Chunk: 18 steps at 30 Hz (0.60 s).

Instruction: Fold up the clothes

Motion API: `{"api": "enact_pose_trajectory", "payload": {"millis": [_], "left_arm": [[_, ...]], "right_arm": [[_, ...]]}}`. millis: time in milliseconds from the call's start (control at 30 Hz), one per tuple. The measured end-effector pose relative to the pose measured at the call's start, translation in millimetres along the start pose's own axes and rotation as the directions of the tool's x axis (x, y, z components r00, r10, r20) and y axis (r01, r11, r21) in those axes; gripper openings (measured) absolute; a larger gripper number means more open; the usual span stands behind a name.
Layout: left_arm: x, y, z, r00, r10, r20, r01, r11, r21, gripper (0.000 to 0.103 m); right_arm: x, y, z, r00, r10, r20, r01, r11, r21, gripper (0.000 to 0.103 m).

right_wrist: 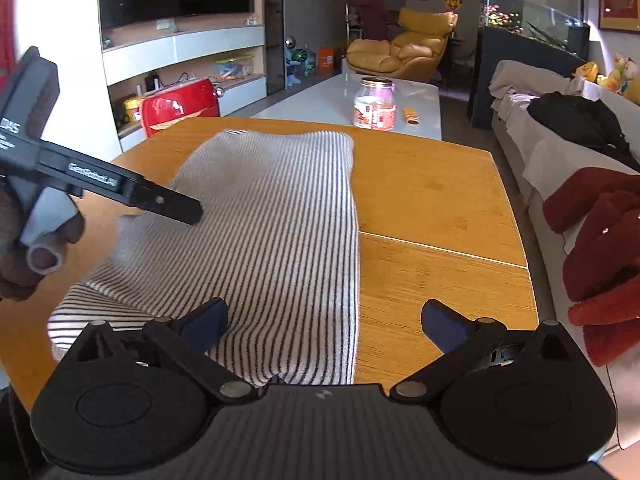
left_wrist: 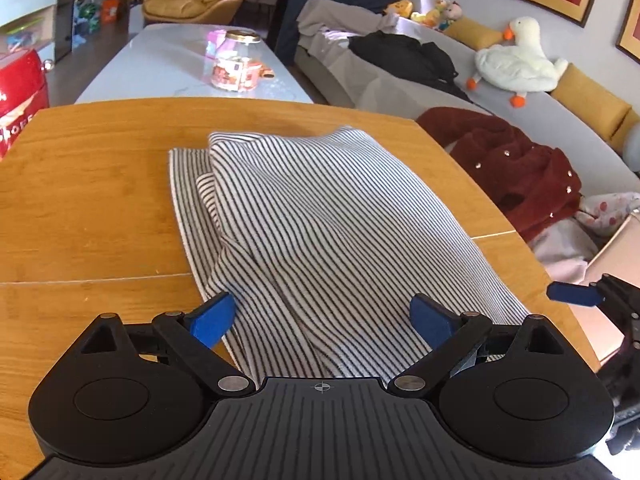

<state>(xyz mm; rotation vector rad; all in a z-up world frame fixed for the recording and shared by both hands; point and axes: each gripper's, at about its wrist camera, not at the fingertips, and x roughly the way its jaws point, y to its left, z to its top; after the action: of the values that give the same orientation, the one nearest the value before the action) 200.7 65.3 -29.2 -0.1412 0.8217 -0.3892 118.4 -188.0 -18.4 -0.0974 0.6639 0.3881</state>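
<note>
The striped garment (left_wrist: 320, 232) lay folded on the wooden table (left_wrist: 88, 208). The left gripper (left_wrist: 324, 320) hung wide open over its near edge; the right gripper (right_wrist: 324, 322) gaped wide, holding nothing.

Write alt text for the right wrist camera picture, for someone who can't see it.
A folded striped garment lies on a wooden table, with the open right gripper over its near edge. The left gripper reaches in from the left above the cloth; a glass jar stands on a white table behind.
</note>
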Motion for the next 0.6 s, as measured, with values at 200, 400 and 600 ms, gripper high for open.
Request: {"api": "enact_pose_trajectory", "payload": {"millis": [200, 400, 600], "left_arm": [[-18.9, -12.6, -6.0, 0.999, 0.027, 0.029, -0.030, 0.996, 0.083, 0.098], [-41.7, -34.1, -22.6, 0.999, 0.001, 0.040, -0.008, 0.987, 0.158, 0.101], [-47.0, -51.3, -39.3, 1.000, 0.003, 0.030, -0.010, 0.972, 0.237, 0.103]], "right_arm": [[-13.7, -18.4, -1.6, 0.997, -0.072, 0.028, 0.069, 0.995, 0.072, 0.103], [-0.8, -16.5, -33.0, 0.992, -0.120, -0.034, 0.123, 0.987, 0.102, 0.103], [-3.0, -11.1, -33.8, 0.994, -0.099, -0.046, 0.103, 0.990, 0.098, 0.103]]}}
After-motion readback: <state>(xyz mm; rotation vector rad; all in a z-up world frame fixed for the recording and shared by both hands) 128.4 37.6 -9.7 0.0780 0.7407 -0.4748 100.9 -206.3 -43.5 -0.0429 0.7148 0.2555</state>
